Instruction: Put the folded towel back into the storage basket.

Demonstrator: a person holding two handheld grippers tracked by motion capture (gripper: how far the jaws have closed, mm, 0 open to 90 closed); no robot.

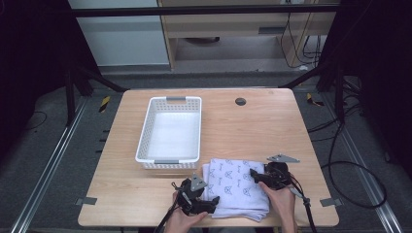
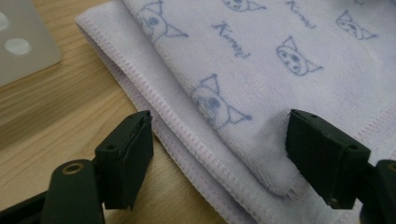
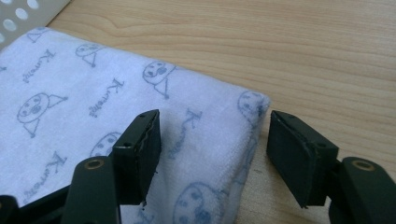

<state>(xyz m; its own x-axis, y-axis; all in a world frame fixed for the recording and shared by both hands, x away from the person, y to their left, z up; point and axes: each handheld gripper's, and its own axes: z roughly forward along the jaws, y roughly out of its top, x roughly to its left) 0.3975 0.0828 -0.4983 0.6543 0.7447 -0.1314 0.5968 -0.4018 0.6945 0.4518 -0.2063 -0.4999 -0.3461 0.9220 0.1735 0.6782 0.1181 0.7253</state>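
Nearest me, my left tongs stand open at the towel's near-left corner: in the left gripper view one jaw rests over bare table, the other sits on the cloth, and the stitched hem runs between them with nothing pinched yet. My right tongs are a little farther on, at the towel's right edge, jaws parted and straddling the folded corner without pressing it.

I judge the towel soft, light and limp. It is folded into several layers, so it will sag and may unfold if I lift from one point. The terry pile should give the pads good bite, so slipping worries me little. My best hold is on the thick folded edges, taking all layers at once, one corner per tongs, so the stack stays together.

Beyond the towel, just past the left tongs, the white basket waits.
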